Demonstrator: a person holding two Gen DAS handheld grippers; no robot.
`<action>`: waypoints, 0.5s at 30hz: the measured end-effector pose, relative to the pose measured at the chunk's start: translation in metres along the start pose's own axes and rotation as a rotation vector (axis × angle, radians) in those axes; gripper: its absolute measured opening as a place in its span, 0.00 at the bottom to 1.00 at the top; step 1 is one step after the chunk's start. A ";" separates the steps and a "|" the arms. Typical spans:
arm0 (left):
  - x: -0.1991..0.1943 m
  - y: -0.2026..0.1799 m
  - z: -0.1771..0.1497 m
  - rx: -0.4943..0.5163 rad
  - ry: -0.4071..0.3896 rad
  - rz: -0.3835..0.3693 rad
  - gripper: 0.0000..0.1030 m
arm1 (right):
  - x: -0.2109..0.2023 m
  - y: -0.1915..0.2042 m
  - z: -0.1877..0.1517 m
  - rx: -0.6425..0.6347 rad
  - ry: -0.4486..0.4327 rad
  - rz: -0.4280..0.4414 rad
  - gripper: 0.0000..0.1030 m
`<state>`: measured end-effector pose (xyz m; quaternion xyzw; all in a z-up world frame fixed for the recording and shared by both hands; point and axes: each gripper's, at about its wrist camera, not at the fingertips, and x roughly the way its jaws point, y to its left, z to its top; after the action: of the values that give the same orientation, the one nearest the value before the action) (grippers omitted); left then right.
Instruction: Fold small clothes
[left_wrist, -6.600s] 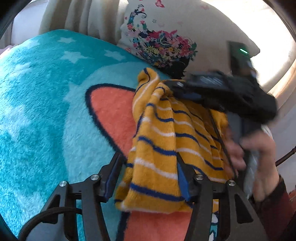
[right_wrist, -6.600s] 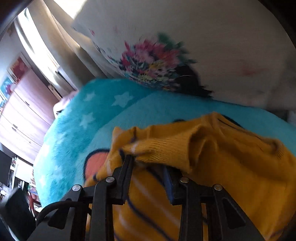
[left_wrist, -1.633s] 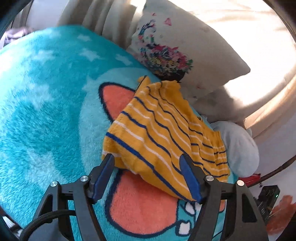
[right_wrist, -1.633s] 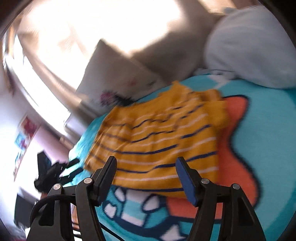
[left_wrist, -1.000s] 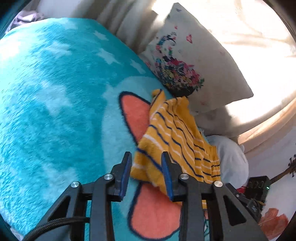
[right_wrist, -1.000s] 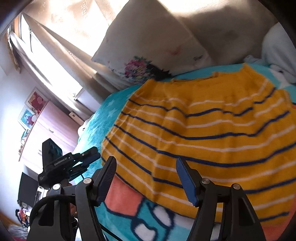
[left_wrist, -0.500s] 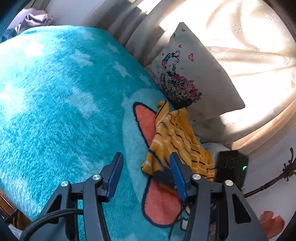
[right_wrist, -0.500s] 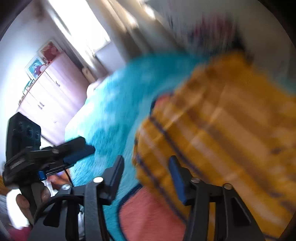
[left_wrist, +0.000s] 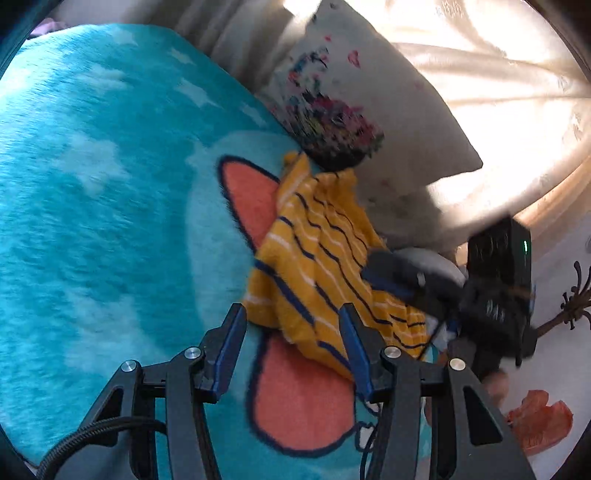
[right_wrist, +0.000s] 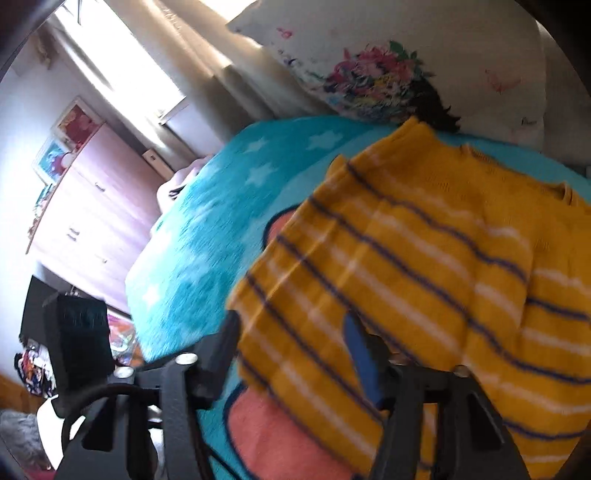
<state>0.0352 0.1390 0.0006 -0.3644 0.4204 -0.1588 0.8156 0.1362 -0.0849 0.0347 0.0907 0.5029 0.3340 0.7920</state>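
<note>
A yellow knitted garment with navy and white stripes (left_wrist: 314, 254) lies folded on a turquoise blanket (left_wrist: 92, 221), over its orange patch. My left gripper (left_wrist: 291, 347) is open, just short of the garment's near edge, holding nothing. My right gripper (left_wrist: 391, 273) reaches over the garment's right side in the left wrist view. In the right wrist view it (right_wrist: 295, 354) is open with the garment (right_wrist: 424, 266) close in front, its edge lying between the jaws. The view is blurred.
A white floral pillow (left_wrist: 351, 110) leans behind the garment, also in the right wrist view (right_wrist: 388, 66). A grey cushion (left_wrist: 424, 258) sits at the right. Curtains (left_wrist: 498, 74) hang behind. A wooden dresser (right_wrist: 92, 206) stands past the bed.
The left gripper has moved back toward the garment and opened wider. The right gripper has swung in low over the garment's right side.
</note>
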 end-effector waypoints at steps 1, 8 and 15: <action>0.004 -0.002 -0.001 0.002 0.005 -0.014 0.49 | 0.003 0.000 0.009 -0.008 0.005 -0.024 0.71; 0.032 -0.008 -0.010 -0.023 0.021 -0.062 0.49 | 0.038 -0.003 0.059 -0.017 0.108 -0.116 0.73; 0.040 0.005 -0.009 -0.092 0.002 -0.087 0.14 | 0.070 0.011 0.072 -0.114 0.206 -0.268 0.79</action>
<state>0.0511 0.1156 -0.0290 -0.4193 0.4118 -0.1749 0.7899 0.2125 -0.0193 0.0224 -0.0571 0.5692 0.2610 0.7776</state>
